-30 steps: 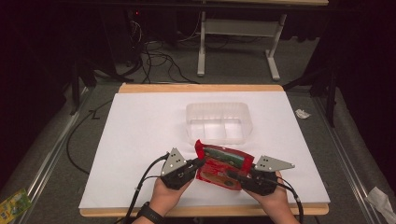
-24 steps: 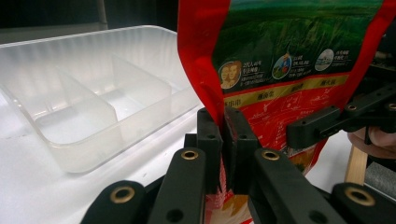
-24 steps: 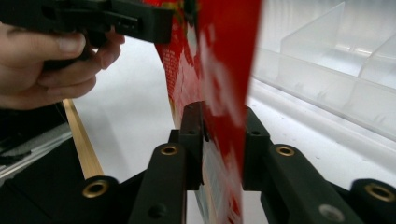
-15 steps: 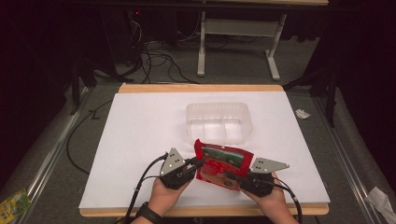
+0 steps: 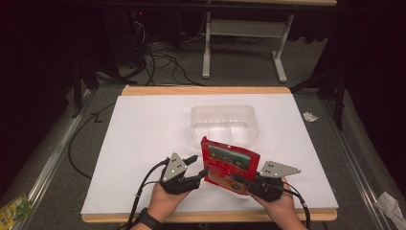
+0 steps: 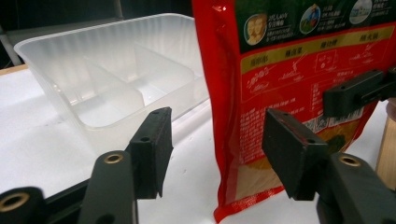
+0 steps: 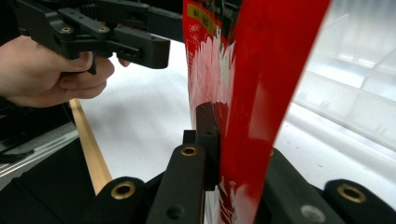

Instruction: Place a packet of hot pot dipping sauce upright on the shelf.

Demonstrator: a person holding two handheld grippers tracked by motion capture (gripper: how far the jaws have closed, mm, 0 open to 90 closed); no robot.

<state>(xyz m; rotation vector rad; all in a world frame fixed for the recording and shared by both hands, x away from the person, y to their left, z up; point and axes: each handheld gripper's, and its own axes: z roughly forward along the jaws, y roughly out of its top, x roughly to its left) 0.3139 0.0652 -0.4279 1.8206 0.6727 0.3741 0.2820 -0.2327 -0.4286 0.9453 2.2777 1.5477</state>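
Observation:
A red printed pouch (image 5: pixel 229 165) stands upright over the white table near its front edge. My right gripper (image 5: pixel 239 179) is shut on the pouch's lower right part; in the right gripper view its jaws (image 7: pixel 229 140) pinch the red film (image 7: pixel 261 70). My left gripper (image 5: pixel 197 165) sits at the pouch's left edge, and its jaws have just been opening. In the left gripper view they (image 6: pixel 217 149) stand apart, with the pouch's edge (image 6: pixel 289 70) between them and the pads off it. A clear, divided plastic tray (image 5: pixel 222 109) sits just behind the pouch.
The white sheet (image 5: pixel 143 143) covers a wooden table top with wide bare room at the left. The tray (image 6: pixel 107 79) is close ahead of the left gripper. On the floor lie a crumpled scrap (image 5: pixel 310 116), a green packet (image 5: pixel 12 211) and a white wrapper (image 5: pixel 390 203).
The left gripper's jaws have spread and let go of the pouch's left edge. Both hands stay where they were, and the right gripper still holds the pouch upright.

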